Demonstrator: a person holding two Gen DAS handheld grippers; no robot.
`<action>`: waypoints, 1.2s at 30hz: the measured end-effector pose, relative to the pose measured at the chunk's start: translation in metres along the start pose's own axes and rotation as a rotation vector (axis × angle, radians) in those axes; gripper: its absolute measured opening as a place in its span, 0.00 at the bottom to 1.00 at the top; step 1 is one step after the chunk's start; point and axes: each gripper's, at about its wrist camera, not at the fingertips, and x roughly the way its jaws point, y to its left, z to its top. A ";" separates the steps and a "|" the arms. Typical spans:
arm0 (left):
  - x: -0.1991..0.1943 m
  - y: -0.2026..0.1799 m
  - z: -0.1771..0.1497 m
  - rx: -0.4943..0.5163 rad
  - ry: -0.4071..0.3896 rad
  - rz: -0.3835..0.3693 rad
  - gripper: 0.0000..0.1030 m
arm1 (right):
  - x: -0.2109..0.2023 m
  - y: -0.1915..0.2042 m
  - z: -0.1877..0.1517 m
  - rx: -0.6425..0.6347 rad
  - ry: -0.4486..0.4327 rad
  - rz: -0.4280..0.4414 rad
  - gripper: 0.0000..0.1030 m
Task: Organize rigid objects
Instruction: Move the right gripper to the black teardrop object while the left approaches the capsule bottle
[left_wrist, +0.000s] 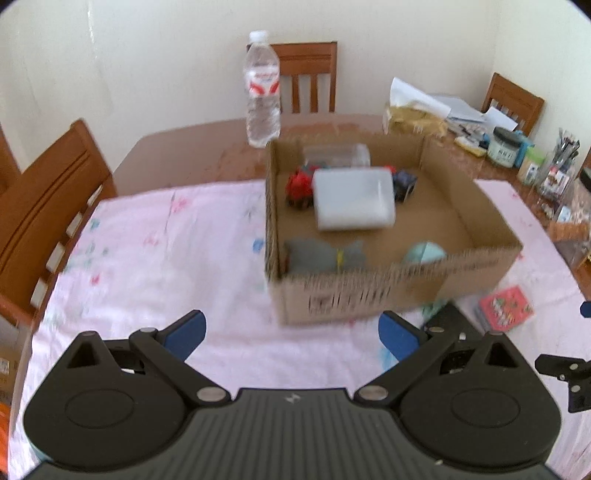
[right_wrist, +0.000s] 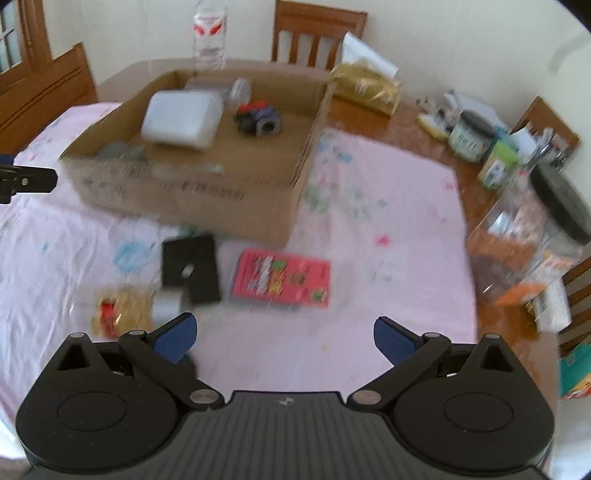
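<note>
A cardboard box stands on the pink cloth. It holds a white plastic container, a red toy, a dark toy, a grey piece and a pale green ball. In front of the box lie a red card pack, a black flat piece and a gold wrapped item. My left gripper hangs open over the cloth before the box, nothing between its fingers. Empty and open, my right gripper hovers just short of the red pack.
A water bottle stands behind the box. Jars, a large clear jar with a black lid and clutter crowd the table's right side. Wooden chairs ring the table. The other gripper's tip shows at the left edge.
</note>
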 end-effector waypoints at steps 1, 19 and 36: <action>-0.001 0.000 -0.004 -0.003 0.005 0.004 0.97 | 0.000 0.001 -0.005 -0.002 0.007 0.020 1.00; -0.018 0.024 -0.042 -0.012 0.040 -0.011 0.97 | 0.026 0.090 -0.042 -0.121 0.068 0.123 1.00; -0.010 0.000 -0.047 0.042 0.089 -0.136 0.96 | 0.034 0.062 -0.042 0.037 -0.009 0.035 1.00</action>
